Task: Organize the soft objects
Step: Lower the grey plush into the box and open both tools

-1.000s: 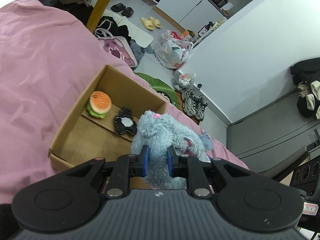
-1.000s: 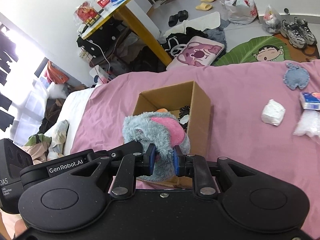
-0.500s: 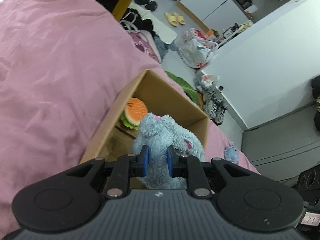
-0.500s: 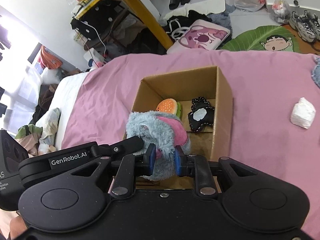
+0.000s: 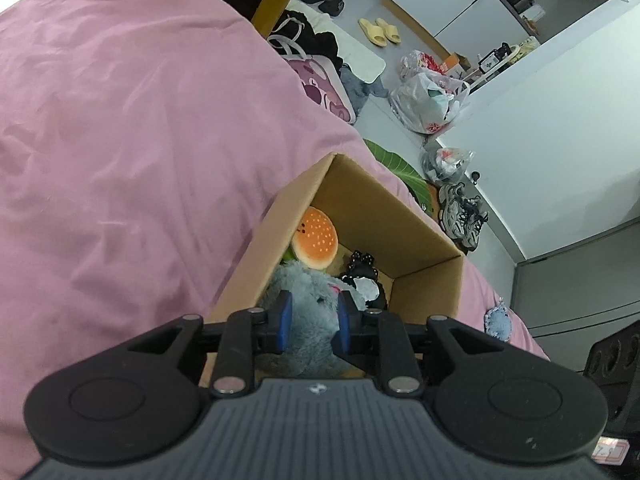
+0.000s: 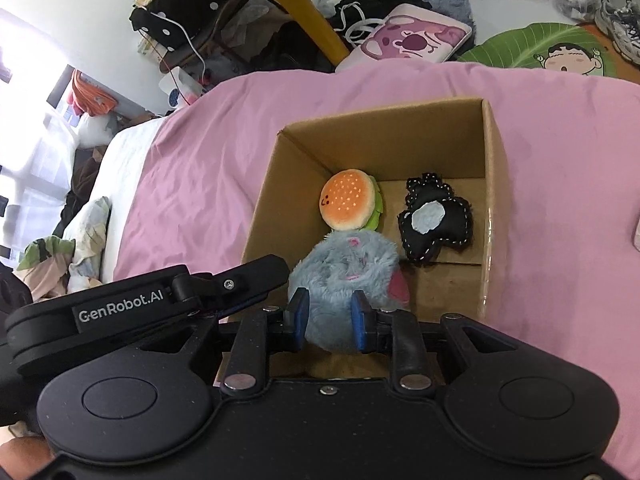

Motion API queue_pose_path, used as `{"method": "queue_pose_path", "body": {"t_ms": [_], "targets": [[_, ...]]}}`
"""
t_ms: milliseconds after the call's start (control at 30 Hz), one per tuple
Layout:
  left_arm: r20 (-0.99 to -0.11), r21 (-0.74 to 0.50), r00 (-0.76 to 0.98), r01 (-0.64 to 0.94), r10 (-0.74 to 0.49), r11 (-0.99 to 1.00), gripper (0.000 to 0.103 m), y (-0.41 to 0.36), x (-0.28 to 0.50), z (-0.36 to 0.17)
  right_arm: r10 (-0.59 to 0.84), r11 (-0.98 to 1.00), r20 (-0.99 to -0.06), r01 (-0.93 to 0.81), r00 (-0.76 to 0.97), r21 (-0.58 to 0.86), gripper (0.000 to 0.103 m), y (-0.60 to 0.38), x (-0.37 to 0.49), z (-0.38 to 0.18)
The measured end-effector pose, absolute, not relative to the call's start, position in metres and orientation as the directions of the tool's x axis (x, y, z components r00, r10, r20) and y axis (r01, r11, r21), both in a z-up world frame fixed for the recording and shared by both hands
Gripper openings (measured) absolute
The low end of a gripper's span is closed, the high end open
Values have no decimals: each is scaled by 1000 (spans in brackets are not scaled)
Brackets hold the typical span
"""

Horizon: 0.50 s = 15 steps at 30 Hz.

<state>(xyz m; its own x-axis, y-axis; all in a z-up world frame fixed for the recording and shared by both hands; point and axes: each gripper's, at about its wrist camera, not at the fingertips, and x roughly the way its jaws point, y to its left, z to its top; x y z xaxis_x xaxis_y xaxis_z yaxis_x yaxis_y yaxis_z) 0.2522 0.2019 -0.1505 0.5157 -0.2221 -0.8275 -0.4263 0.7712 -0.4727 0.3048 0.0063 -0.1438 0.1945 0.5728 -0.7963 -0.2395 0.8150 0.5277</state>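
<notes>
A fluffy grey-blue plush toy with a pink ear sits low inside the open cardboard box on the pink bed. My right gripper is shut on its near side, blue pads pressed into the fur. My left gripper grips the same plush toy from the other side, and its black body shows in the right wrist view. Deeper in the box lie a burger plush and a black stitched plush. The burger plush and the black plush also show in the left wrist view.
The pink sheet spreads around the box. A small blue fabric piece lies on the bed past the box. Beyond the bed edge the floor holds a pink cushion, plastic bags, shoes and a yellow table leg.
Both grippers carried the plush forward over the box rim and lowered it inside, beside the burger. The jaws of both now stand a little wider apart than before.
</notes>
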Motion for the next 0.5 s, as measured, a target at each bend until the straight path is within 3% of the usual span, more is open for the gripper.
{"method": "queue_pose_path", "body": {"t_ms": [300, 333, 400, 500], "targets": [[-850, -440, 485, -440, -205, 783, 24, 201, 252, -145, 559, 827, -800, -208, 216, 522, 32, -10, 304, -138], [-850, -438, 486, -439, -203, 785, 28, 200, 251, -144, 562, 826, -797, -209, 221, 524, 34, -12, 304, -136], [-855, -428, 481, -443, -194, 788, 36, 198, 250, -141, 568, 822, -789, -218, 235, 527, 47, -17, 301, -131], [-856, -420, 487, -456, -175, 785, 47, 197, 244, -134, 559, 828, -787, -228, 260, 513, 53, -24, 296, -124]]}}
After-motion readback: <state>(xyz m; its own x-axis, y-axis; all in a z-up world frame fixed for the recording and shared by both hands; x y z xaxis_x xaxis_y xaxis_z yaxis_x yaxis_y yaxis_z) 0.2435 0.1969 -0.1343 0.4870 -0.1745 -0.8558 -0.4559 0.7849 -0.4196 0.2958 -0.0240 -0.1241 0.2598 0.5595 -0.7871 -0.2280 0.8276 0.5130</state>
